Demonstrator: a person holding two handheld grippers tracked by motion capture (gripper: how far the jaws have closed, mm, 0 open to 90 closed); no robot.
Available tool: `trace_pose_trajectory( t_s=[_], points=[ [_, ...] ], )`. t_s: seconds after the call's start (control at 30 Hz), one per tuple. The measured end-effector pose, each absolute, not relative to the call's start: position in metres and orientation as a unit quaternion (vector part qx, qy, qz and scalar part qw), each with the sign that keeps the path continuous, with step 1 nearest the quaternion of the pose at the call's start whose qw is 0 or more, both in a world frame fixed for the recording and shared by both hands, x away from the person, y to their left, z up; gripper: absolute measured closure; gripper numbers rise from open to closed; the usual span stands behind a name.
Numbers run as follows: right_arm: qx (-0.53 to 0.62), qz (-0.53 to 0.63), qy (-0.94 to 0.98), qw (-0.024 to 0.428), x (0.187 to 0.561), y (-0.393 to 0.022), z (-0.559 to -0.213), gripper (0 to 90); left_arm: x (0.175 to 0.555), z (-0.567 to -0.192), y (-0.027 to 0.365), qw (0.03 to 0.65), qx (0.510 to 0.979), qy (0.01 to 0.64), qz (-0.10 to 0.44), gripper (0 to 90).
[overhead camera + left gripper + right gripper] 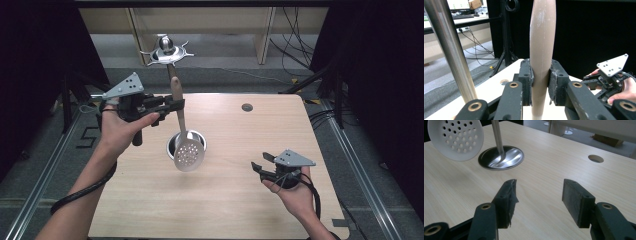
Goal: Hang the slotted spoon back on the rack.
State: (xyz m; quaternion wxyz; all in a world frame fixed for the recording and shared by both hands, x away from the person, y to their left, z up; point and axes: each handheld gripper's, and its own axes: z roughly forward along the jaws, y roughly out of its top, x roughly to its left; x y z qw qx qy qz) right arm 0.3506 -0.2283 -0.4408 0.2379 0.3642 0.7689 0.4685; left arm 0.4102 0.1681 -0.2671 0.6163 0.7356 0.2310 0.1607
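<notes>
A skimmer hangs upright over the table, with a pale wooden handle (176, 90) and a perforated metal disc (189, 155) at its lower end. My left gripper (177, 105) is shut on the handle (541, 50), pads pressed on both sides. The disc (455, 138) hovers just in front of a utensil stand's round steel base (172, 145). The stand's pole (451, 50) rises to a hooked crown (167, 50). My right gripper (257, 167) is held open and empty low over the table's right side, jaws (537, 197) wide apart.
The wooden table (240, 200) has a small round cable hole (247, 107) near its far edge. Cables lie on the floor behind and to the right. The other hand and its gripper (609, 77) appear far off in the left gripper view.
</notes>
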Motion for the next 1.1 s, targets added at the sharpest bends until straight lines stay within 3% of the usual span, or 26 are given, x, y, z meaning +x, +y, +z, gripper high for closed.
trace_pose_trajectory(
  t_s=[1.1],
  points=[
    [0.36,0.468,0.772,0.236,0.351,-0.227,-0.441,44.8,0.425,-0.257,0.166,0.612,0.741,0.232,0.149,73.7]
  ],
)
